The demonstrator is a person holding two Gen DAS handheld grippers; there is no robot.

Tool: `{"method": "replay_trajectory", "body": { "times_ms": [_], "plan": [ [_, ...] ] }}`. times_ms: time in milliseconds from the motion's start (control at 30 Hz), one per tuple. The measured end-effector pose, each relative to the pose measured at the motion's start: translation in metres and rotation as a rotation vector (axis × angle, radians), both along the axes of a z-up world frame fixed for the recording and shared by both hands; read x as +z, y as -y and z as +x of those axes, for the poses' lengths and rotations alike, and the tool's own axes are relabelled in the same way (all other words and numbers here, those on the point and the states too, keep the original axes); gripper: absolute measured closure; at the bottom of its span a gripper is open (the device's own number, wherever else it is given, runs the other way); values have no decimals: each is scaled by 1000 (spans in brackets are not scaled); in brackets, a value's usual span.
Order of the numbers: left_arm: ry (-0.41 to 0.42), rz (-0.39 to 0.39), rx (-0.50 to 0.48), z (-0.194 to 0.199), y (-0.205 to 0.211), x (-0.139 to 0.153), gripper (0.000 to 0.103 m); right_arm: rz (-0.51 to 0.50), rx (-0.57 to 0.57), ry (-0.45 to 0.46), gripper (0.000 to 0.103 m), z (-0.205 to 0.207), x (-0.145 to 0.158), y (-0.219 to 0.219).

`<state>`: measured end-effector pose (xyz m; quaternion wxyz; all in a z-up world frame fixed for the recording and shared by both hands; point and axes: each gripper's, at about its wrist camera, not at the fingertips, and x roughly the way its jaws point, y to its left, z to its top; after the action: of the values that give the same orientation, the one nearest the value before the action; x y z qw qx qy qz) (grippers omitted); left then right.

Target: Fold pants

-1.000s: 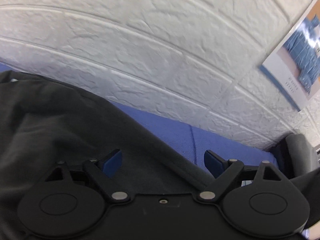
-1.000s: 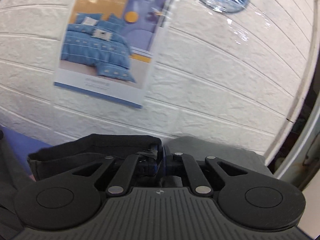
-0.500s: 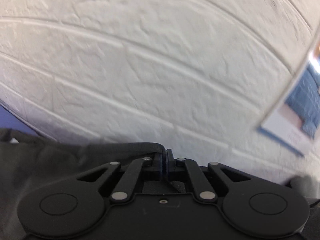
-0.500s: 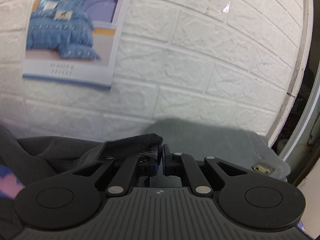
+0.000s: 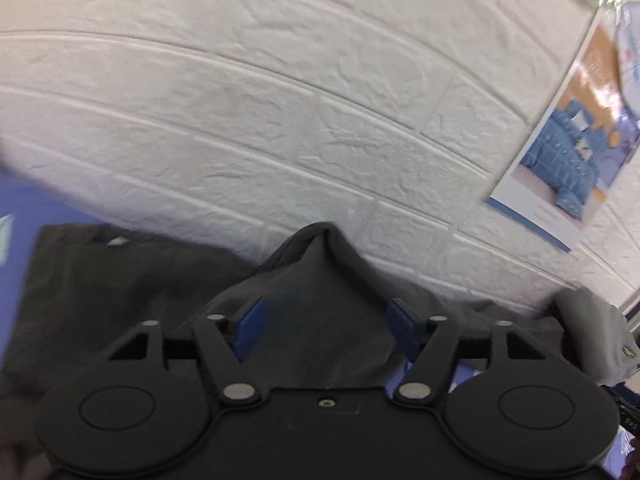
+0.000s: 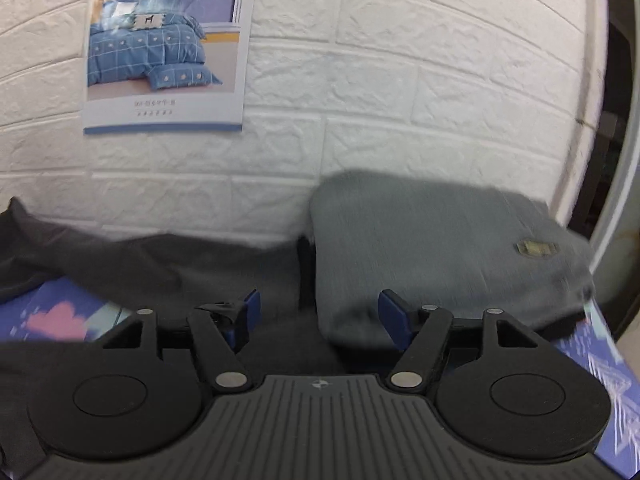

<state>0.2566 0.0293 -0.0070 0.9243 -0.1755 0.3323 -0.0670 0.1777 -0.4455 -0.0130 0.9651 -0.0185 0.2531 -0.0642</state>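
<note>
The dark pants (image 5: 120,292) lie on the blue patterned sheet (image 6: 60,316), a peak bunched between the spread left gripper (image 5: 324,320), perhaps untouched. The right gripper (image 6: 318,308) gapes beside folded grey garment (image 6: 440,248).

Dark charcoal pants (image 5: 320,312) seen mid-frame. Blue pads noted on black left gripper (image 5: 326,320) and right gripper (image 6: 318,312). White brick-pattern wall (image 6: 400,100); blue-bedding poster (image 6: 164,48) upper left. Lighter grey garment (image 6: 440,248) at right. Purple patterned sheet (image 6: 60,316), pink patch.
</note>
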Motion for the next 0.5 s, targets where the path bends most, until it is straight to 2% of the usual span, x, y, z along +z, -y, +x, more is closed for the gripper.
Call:
{"method": "replay_trajectory", "body": {
  "times_ms": [100, 267, 400, 500],
  "plan": [
    [13, -26, 55, -60, -31, 6, 0, 61, -4, -55, 0, -23, -22, 6],
    [-71, -38, 273, -144, -101, -7, 0, 112, -1, -100, 0, -43, -51, 0],
    [-130, -83, 434, -184, -138, -34, 0, 150, 13, -116, 0, -39, -63, -11],
    [-157, -190, 476, -193, -156, -58, 0, 189, 22, -113, 0, -33, -68, -18]
  ]
}}
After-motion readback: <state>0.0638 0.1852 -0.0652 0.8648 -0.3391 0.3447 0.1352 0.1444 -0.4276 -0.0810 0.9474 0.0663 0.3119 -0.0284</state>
